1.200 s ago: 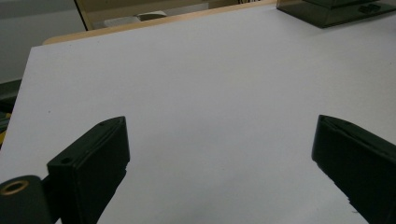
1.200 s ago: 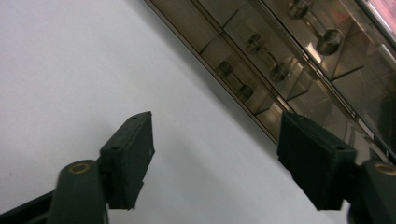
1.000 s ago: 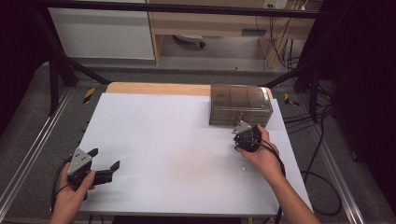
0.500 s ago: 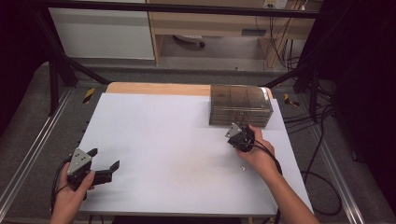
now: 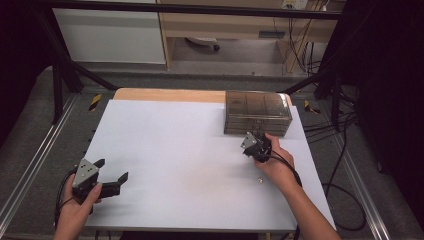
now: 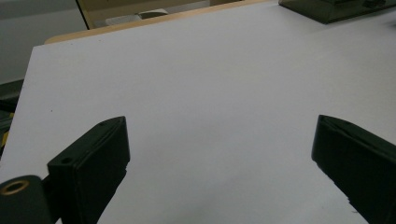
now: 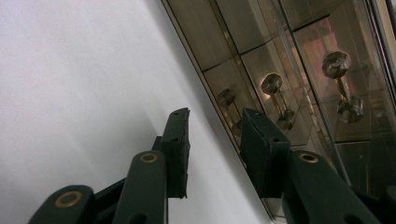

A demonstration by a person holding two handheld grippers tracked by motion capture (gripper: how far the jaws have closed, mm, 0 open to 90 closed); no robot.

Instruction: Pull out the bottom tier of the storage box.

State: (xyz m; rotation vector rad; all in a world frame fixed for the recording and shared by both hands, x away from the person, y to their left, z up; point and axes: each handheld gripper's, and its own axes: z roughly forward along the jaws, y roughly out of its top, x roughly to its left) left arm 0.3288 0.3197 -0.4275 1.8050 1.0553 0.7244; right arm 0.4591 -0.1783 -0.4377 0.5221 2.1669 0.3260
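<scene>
Since the earlier frames the right claw [image 5: 254, 144] has crept away from the person and toward the smoky drawer cabinet [image 5: 257, 112], so it now sits just beside the cabinet's front face. The left claw [image 5: 107, 176] has barely shifted and rests at the near left corner of the table [image 5: 170, 150].

That cabinet stands at the far right of the table, drawer fronts facing the person. In the right gripper view its translucent drawers show faceted knobs [image 7: 272, 84] on short stems, and the right claw [image 7: 212, 140] points at the lowest row of them. Its jaws stand partly apart with nothing between them, the gap looking a little wider than a knob. I judge the hand is tilted this way so the jaws can straddle a knob stem and pull a drawer out; one knob [image 7: 227, 98] lies just beyond the tips, near but not yet touched.

The left claw [image 6: 219, 154] has its jaws spread wide over bare white table, holding nothing. It probably waits there, well apart from the cabinet, to stay out of the way or to be ready to steady the cabinet if the pull drags it.

A tiny bright object [image 5: 259, 180] lies on the table near the right wrist; it is too small to identify.
</scene>
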